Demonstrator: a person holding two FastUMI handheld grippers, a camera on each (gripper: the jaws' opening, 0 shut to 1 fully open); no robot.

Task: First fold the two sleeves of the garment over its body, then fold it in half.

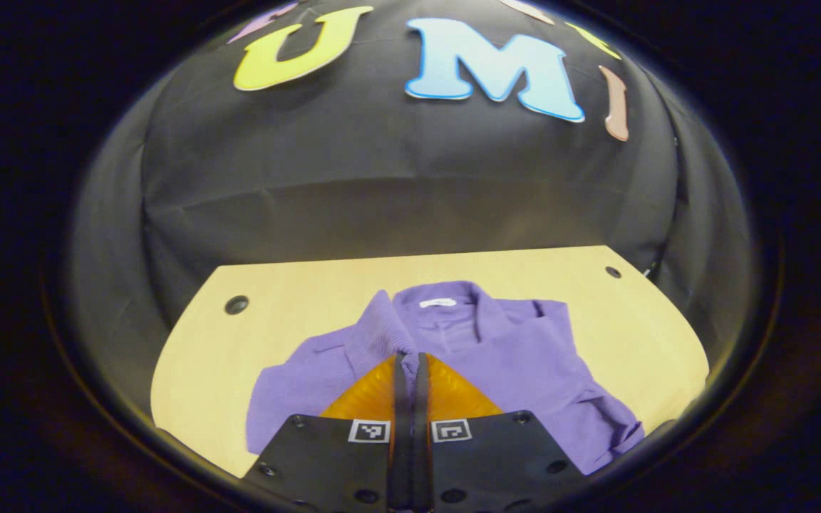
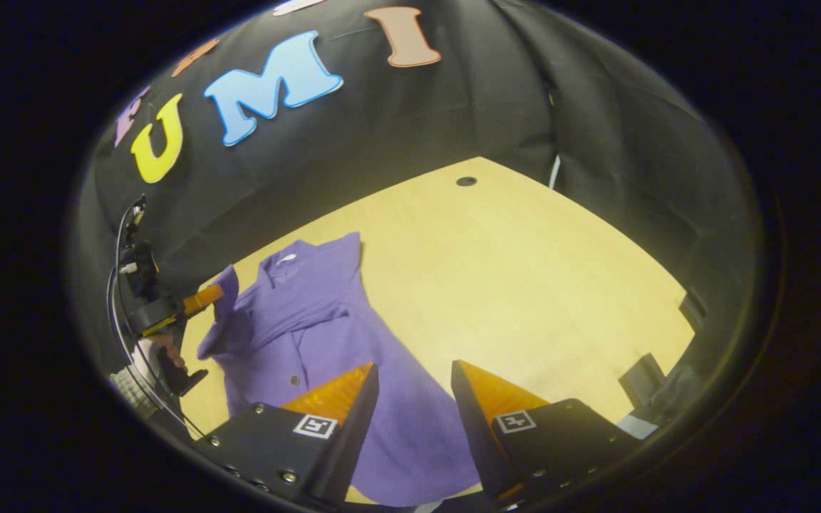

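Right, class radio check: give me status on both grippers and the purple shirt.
Left gripper shut on a sleeve, lifting it over the purple shirt. Right gripper open above the shirt's lower part. Wooden table around it, nothing blocking.

The garment [image 1: 453,363] lies spread on the counter [image 1: 254,342], its collar [image 1: 439,303] toward the booth wall behind the counter. In the left gripper view, the left claw [image 1: 410,363] sits over the garment's middle, just before the collar, fingers together on a raised fold of sleeve. In the right gripper view, the right claw [image 2: 410,388] hangs over the garment's lower part, fingers apart, with bare counter to the garment's right.
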